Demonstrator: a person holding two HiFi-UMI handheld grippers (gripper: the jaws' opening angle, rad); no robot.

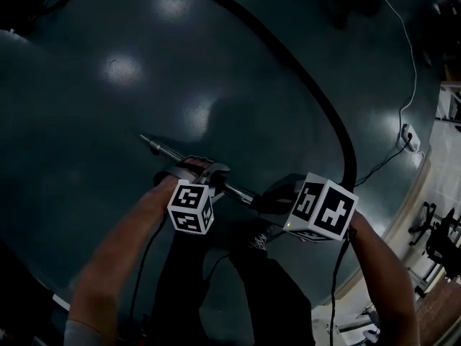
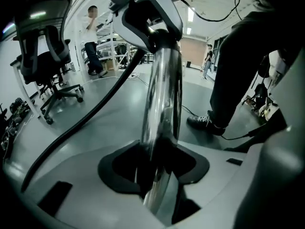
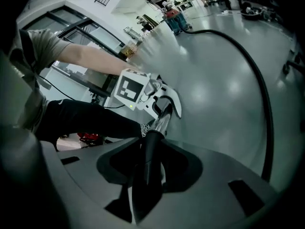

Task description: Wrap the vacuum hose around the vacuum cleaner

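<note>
The left gripper is clamped on the chrome tube, and the right gripper on its black cuff. From there the vacuum hose arcs away across the floor. Only the left gripper view shows an office chair.

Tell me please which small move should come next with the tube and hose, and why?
Probably carry the metal tube toward the far end of the hose, gathering slack. The left gripper is clamped on the tube and the right gripper on its black end, while the hose lies in a long loose curve across the floor, not wrapped around anything.
</note>
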